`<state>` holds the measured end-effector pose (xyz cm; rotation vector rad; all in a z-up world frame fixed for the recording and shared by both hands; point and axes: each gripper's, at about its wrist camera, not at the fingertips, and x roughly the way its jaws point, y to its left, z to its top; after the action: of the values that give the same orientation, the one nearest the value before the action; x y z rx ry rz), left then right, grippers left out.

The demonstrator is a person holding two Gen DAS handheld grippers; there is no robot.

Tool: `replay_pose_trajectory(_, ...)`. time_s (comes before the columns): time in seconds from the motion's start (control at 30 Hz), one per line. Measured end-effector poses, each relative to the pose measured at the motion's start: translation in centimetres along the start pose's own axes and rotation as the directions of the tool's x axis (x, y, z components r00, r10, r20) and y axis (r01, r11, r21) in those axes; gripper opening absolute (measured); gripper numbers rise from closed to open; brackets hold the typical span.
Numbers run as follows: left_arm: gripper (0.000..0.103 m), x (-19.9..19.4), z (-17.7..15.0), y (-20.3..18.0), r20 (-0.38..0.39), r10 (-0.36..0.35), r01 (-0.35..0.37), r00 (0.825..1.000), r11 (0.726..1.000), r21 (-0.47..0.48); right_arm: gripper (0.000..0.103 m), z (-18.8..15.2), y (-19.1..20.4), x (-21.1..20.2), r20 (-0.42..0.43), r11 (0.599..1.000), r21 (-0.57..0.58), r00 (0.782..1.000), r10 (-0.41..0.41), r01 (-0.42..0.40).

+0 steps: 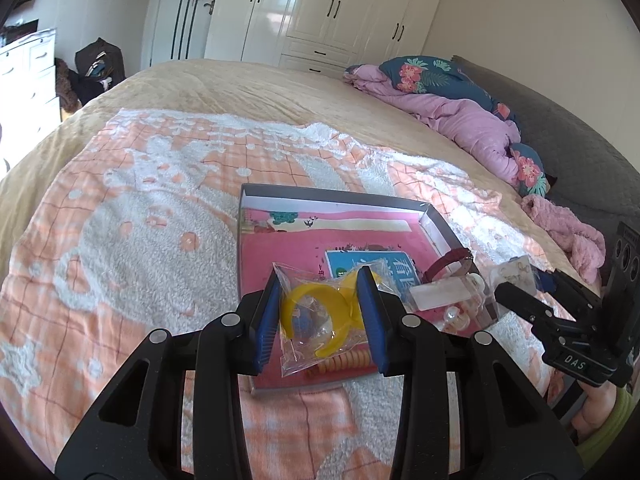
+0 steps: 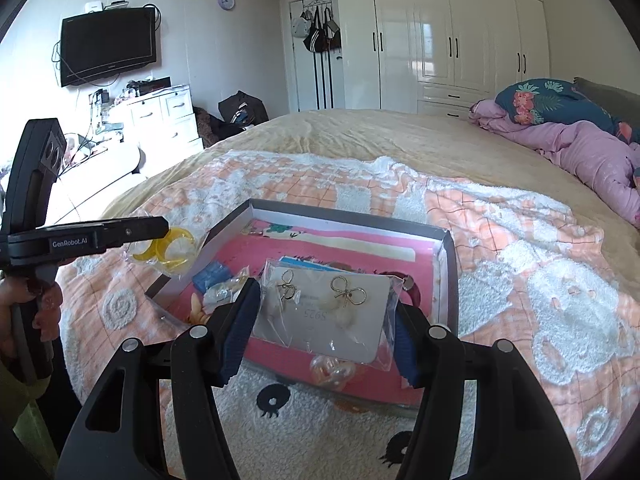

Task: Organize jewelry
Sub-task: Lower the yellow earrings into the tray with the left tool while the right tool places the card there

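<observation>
Midway, by the look. Left gripper (image 1: 320, 308) pinching bagged yellow ring (image 1: 316, 316) above shallow box (image 2: 256, 210); right gripper (image 2: 324, 328) pinching bow-earring card (image 2: 324, 312) over it. Red watch (image 1: 448, 264), other packets already inside; 2 bags left to set down.

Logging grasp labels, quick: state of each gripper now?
Left gripper: shut on the bag with the yellow bangle.
Right gripper: shut on the bagged card of bow earrings.

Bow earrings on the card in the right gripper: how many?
2: one bow earring at the card's left, one toward its right. Others may hide elsewhere.
</observation>
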<state>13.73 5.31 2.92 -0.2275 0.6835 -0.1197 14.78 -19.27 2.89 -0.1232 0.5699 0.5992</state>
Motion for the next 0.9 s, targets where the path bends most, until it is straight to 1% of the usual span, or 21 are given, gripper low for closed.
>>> replay_pose_trajectory(0.37,0.029,2.3,0.4,-0.6,-0.025,0.001,0.0,1.0,1.0,0.018,0.058,0.6,-0.6,2.3,-0.024,1.0,-0.014,1.0,-0.01,0.01)
replay_pose_trajectory(0.6,0.029,3.1,0.5,-1.0,-0.034,-0.005,0.006,0.999,1.0,0.026,0.058,1.4,-0.6,3.1,-0.016,1.0,-0.027,1.0,-0.012,0.012)
replay_pose_trajectory(0.9,0.028,4.2,-0.2,-1.5,-0.057,-0.013,0.015,0.998,0.999,0.032,0.058,0.3,-1.2,3.5,-0.036,1.0,-0.008,0.999,-0.011,0.011)
